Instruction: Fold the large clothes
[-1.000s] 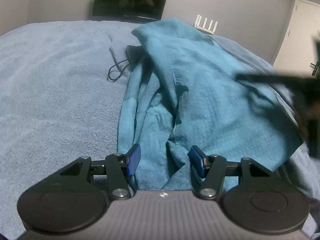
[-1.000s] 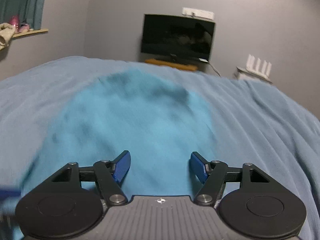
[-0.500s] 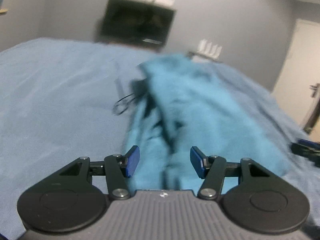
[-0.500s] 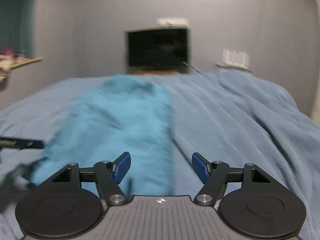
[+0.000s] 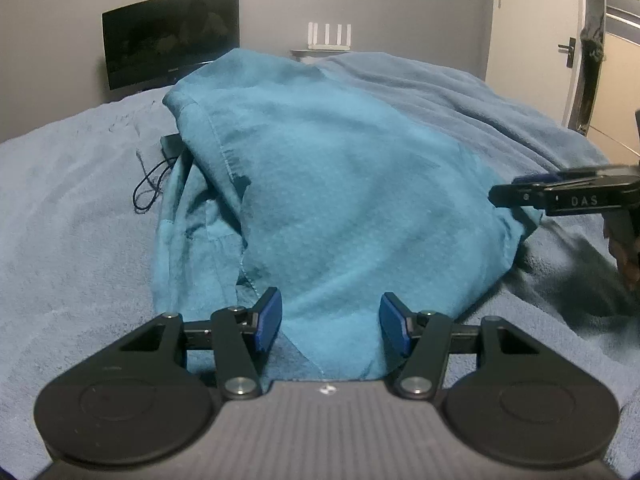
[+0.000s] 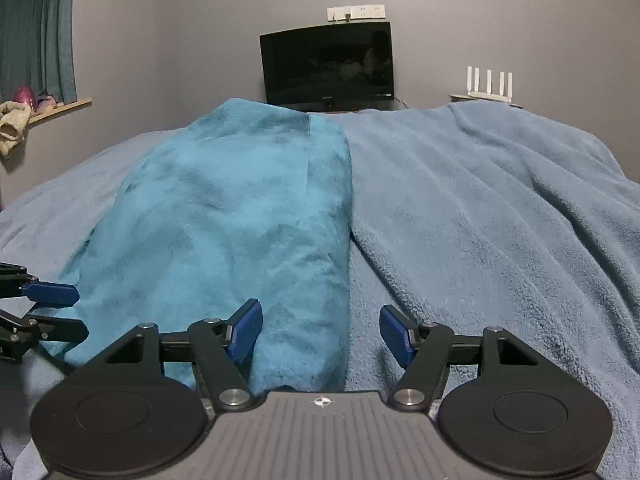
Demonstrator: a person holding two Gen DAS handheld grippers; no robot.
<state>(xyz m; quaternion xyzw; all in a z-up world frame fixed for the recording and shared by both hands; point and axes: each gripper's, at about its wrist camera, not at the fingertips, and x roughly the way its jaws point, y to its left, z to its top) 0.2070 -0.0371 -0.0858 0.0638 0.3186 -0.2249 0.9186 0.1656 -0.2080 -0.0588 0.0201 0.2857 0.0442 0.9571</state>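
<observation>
**Garment's laid in a strip, both claws back at the near hem**

So the teal garment [image 5: 340, 184] is lying on the blue blanket [image 6: 500, 220], running lengthwise away from the cameras toward the TV [image 6: 326, 66]. A second ago the right view was swinging across it and everything was smeared; half a second ago both views were still blurry. Now both are sharp, so the hands have pretty much settled.

The left gripper [image 5: 329, 326] has its jaws apart, empty, with the garment's near hem right between and below them. The right gripper [image 6: 320, 330] is also spread wide with nothing in it, straddling the garment's right edge where it meets the blanket. From the left view, it now sits at the garment's near-right corner.

There's a black cord [image 5: 154, 188] on the blanket just left of the garment.

My read: they're lined up to pinch the near hem and fold it toward the TV.
</observation>
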